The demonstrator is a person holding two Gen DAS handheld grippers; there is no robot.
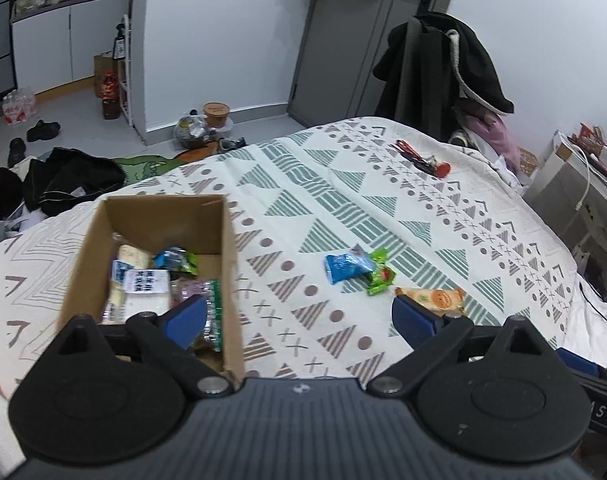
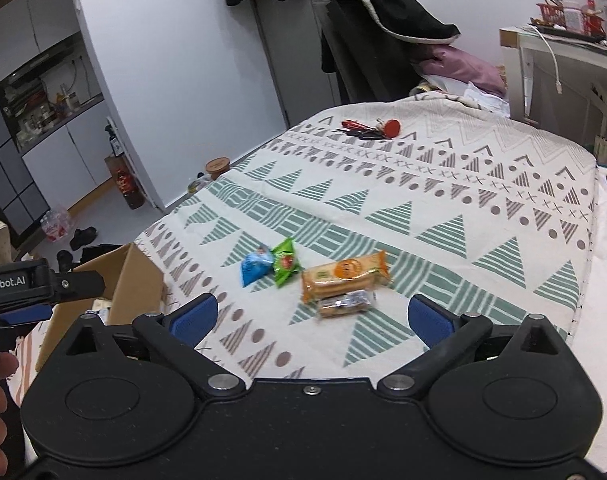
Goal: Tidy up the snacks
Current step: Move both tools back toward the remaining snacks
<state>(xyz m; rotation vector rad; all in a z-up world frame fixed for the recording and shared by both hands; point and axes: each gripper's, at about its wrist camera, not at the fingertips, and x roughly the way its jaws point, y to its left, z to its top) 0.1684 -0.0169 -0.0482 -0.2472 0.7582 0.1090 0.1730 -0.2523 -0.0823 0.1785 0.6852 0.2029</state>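
We hold our left gripper (image 1: 299, 318) above the bed (image 1: 343, 184), its blue fingers (image 1: 185, 320) spread wide with nothing between them. The left finger hangs over the open cardboard box (image 1: 223, 264), which sits on the patterned bedspread and already holds several wrapped snacks: a white packet with dark print (image 1: 147, 286), a blue and green packet (image 1: 175, 258) beyond it, and a green-edged wrapper (image 1: 213, 312) against the box's right wall, just past that fingertip. Ahead of the gap between the fingers, out on the bedspread, lie a blue snack packet (image 1: 345, 266) and a green snack packet (image 1: 379, 272), touching each other. An orange biscuit pack (image 1: 435, 300) lies just beyond the right finger's tip.

Our right gripper (image 2: 311, 318) also hovers over the bed with its fingers (image 2: 427, 320) wide apart and empty. Straight ahead of the gap lies the orange biscuit pack (image 2: 345, 276), and a smaller clear-wrapped snack (image 2: 345, 304) rests against its near edge, closest to the fingertips. Further out and toward the left finger sit the blue packet (image 2: 255, 266) and the green packet (image 2: 285, 262). The cardboard box (image 2: 137, 280) stands to the left of the left finger, and the left gripper's dark body reaches over it from the edge of view. Far beyond the fingers, near the bed's far end, lies a small red and black object (image 2: 373, 128); we cannot tell what it is.
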